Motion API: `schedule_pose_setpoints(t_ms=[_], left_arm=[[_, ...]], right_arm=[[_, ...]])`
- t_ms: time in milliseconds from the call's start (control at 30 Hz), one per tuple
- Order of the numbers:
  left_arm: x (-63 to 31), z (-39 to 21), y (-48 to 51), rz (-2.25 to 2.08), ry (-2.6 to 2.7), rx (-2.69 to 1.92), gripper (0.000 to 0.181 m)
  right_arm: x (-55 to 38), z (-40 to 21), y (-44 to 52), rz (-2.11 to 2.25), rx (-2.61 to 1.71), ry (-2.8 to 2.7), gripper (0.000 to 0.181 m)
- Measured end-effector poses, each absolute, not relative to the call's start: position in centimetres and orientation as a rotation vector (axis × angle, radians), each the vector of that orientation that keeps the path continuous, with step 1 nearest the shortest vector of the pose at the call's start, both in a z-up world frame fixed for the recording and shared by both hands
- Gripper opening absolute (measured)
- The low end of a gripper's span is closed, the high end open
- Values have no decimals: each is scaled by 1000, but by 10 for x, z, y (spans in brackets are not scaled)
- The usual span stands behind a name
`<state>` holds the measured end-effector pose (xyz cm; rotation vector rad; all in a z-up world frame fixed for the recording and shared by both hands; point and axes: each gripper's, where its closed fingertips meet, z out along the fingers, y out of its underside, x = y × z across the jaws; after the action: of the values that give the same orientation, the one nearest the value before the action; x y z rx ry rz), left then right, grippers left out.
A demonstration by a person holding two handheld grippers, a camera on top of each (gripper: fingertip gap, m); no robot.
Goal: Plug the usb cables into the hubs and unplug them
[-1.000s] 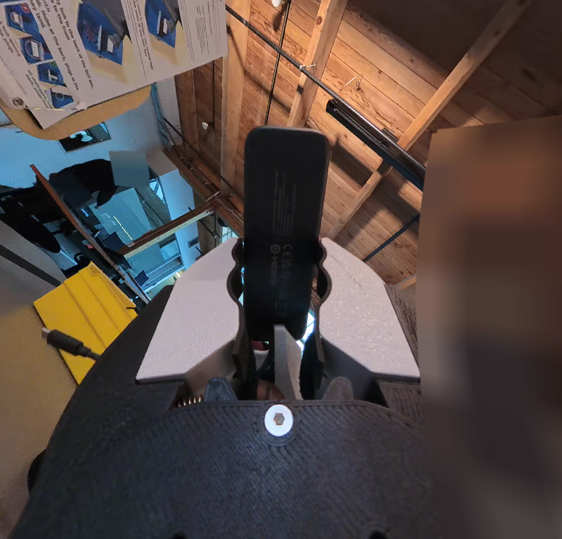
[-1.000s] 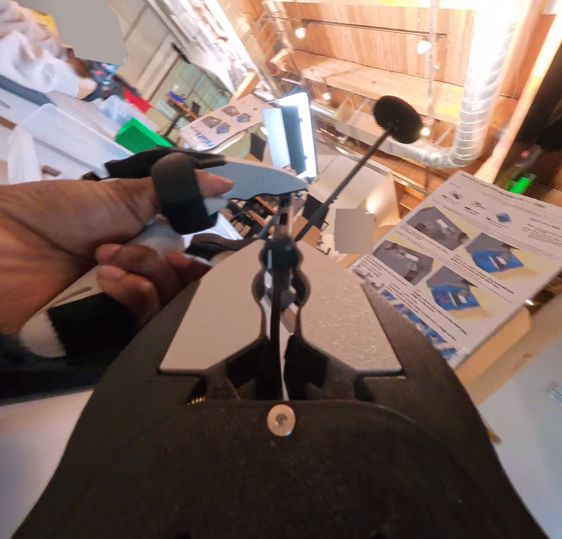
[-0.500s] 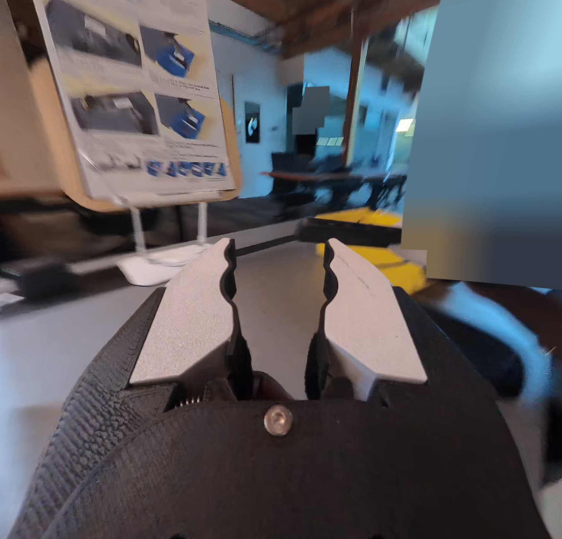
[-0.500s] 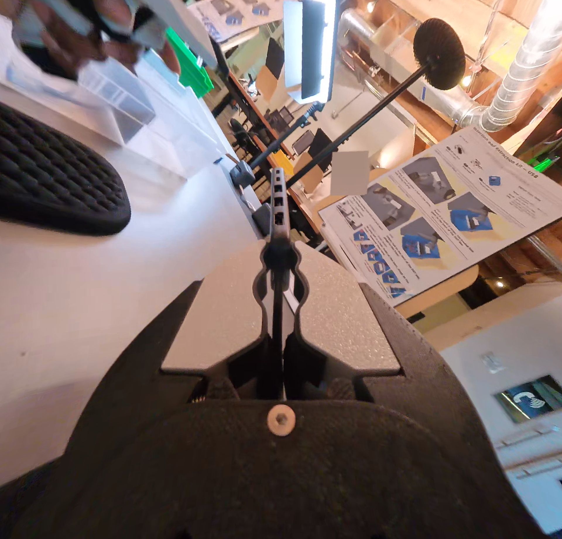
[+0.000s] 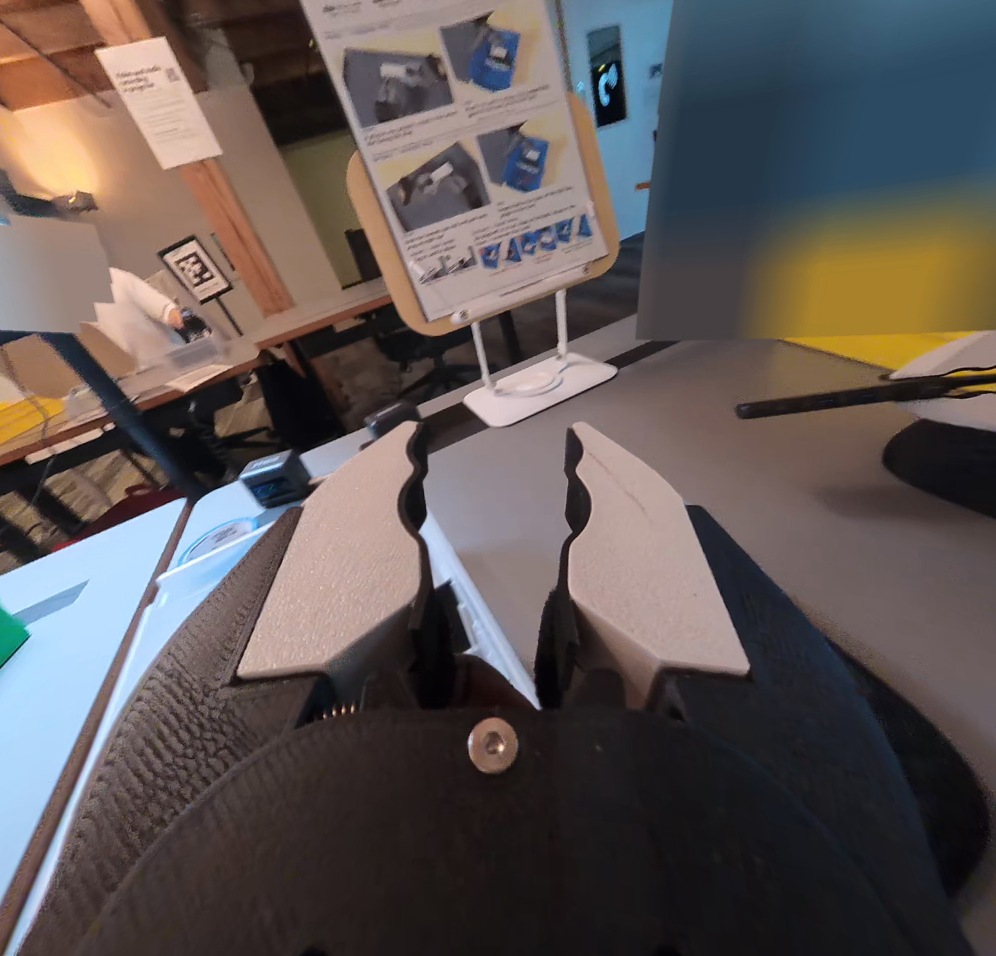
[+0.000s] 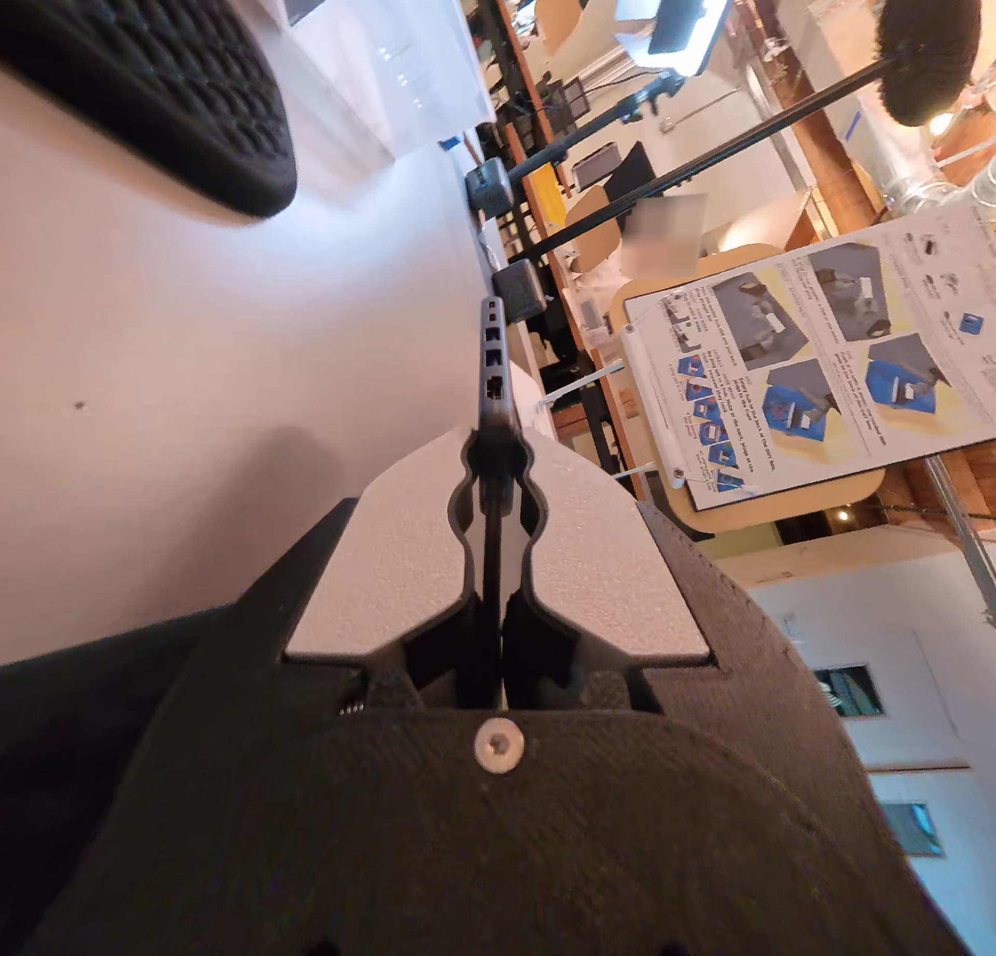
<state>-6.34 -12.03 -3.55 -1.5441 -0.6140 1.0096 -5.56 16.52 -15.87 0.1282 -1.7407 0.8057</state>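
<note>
My right gripper (image 6: 495, 445) is shut on the near end of a slim dark grey USB hub (image 6: 493, 358). The hub sticks out forward past the fingertips, edge-on, with its row of ports showing. Its black cable (image 6: 491, 579) runs back between the fingers. The right wrist view is rolled sideways. In the left wrist view the same hub (image 5: 862, 396) hovers over the grey table (image 5: 673, 445) at the right, held by the right gripper's pale fingers (image 5: 959, 358). My left gripper (image 5: 493, 439) is open and empty, low over the table's left part. No loose USB cable shows.
An instruction board (image 5: 469, 148) on a white stand (image 5: 539, 391) is at the table's far edge. A clear plastic bin (image 5: 474, 606) lies under my left fingers. Small dark clamps (image 5: 275, 477) sit at the far left edge. The left gripper's black body (image 6: 135, 67) fills the right view's top left.
My left gripper let go of the hub, opened and swung down from the ceiling to the table. The right gripper now holds the hub alone and has rolled sideways.
</note>
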Motion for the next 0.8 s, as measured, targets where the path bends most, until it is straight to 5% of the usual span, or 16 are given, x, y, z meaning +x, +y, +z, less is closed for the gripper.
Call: schedule_pose_setpoints(t_ms=[400,800], left_arm=[[-67,-51,-188,1161,-866,-1626,48],[-75,-152,-239,853,-1197,-2083,42]], right_arm=[[-44,-212,169,630,316,-1949,12],[-31,-227,173,737,311,-2110,25]])
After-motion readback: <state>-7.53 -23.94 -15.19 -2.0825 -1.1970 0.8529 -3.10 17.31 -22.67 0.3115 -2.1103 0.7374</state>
